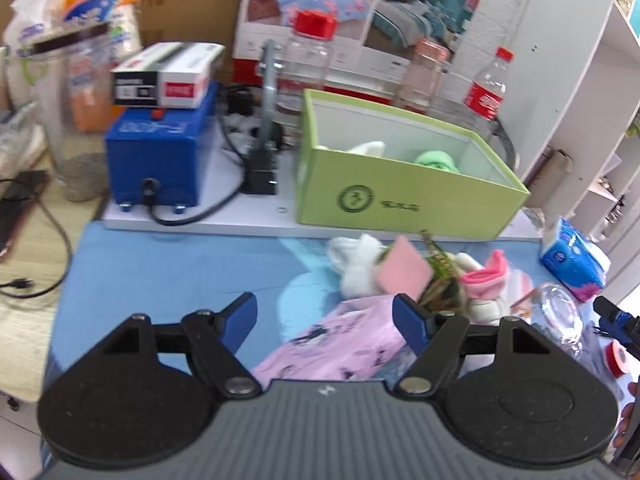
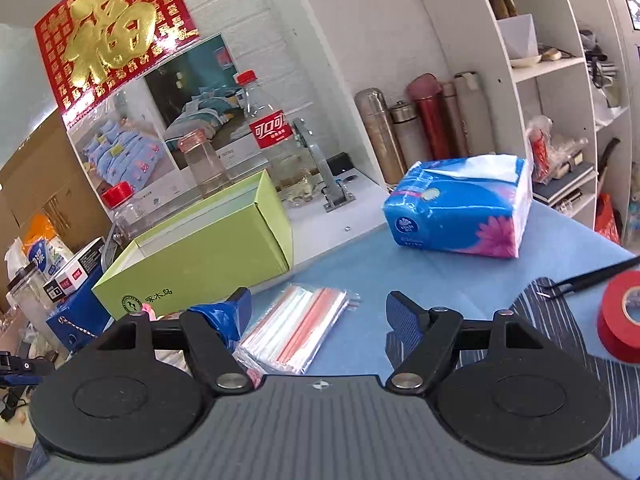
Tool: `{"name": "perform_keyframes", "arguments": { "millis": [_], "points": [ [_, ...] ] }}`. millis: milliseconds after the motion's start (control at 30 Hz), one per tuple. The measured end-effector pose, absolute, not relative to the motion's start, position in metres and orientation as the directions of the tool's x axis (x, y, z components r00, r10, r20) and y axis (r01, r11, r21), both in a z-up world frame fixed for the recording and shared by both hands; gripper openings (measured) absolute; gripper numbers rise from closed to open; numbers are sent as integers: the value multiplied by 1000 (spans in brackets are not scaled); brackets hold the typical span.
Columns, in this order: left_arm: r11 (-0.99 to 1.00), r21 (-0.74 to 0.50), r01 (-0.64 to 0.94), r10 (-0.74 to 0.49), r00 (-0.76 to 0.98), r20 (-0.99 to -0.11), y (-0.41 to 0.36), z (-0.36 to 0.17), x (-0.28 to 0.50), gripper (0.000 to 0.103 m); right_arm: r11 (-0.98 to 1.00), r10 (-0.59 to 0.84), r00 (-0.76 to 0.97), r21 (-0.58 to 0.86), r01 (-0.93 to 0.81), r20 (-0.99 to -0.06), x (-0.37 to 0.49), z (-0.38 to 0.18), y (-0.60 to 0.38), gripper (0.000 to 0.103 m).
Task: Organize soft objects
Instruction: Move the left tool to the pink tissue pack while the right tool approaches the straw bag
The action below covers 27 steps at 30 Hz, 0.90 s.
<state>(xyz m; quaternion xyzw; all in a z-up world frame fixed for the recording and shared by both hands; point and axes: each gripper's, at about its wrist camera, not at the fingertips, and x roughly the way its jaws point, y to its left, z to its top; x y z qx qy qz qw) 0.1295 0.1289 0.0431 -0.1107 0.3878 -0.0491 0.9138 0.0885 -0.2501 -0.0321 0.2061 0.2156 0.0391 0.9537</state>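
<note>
Soft toys: two already lay inside the green box (image 1: 400,196), while the white plush (image 1: 356,264), pink sock (image 1: 486,280) and pink cloth (image 1: 340,344) remained on the surface (image 1: 160,264). Both the left gripper (image 1: 325,316) and right gripper (image 2: 318,308) stood wide and empty.

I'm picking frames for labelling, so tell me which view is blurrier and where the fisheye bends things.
Left wrist view: motion-smeared, worst on the tissue packs top left; green box readable. Right wrist view: sharper, tissue pack crisp, shelf uprights bow near the right edge.
</note>
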Motion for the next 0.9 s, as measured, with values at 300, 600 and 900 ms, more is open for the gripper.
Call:
{"name": "perform_keyframes", "arguments": {
  "millis": [300,600,900],
  "points": [
    [986,-150,68,-162,557,-815,92,14,191,75,934,120,925,356,17,-360,68,-26,-252,61],
    [988,-92,-126,-3,574,-819,165,9,164,79,927,146,921,376,0,-361,80,-29,-250,61],
    [965,-116,-233,74,674,-735,213,39,81,79,933,169,909,359,-23,-381,83,-31,-235,62]
  ]
}}
